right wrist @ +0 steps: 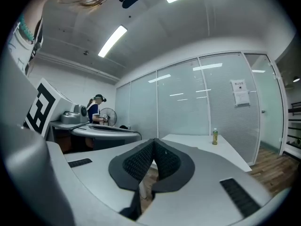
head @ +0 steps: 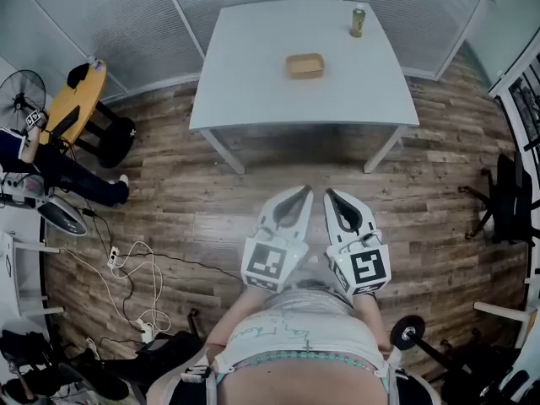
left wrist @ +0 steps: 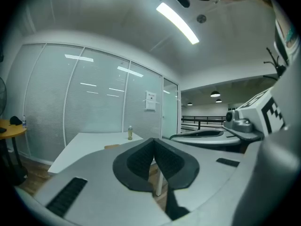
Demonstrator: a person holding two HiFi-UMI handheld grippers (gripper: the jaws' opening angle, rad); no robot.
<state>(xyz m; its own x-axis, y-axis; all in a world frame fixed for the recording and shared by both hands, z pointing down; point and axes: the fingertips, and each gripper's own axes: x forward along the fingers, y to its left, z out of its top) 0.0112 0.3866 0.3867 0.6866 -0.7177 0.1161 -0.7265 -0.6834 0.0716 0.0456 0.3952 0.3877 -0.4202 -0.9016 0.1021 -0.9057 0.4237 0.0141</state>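
White counter [head: 253,83] w/ tan tray [head: 305,66] near its middle, bottle [head: 359,21] at its far right corner, left tool [head: 302,194] & right tool [head: 332,196] side by side over wood floor [head: 186,209], well short of counter's near edge, both pressed together, nothing between.

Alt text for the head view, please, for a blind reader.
Seen from above, the left claw and right claw are held side by side, both shut and empty, over a wood floor. Ahead stands a white table bearing a small brown tray and a bottle.
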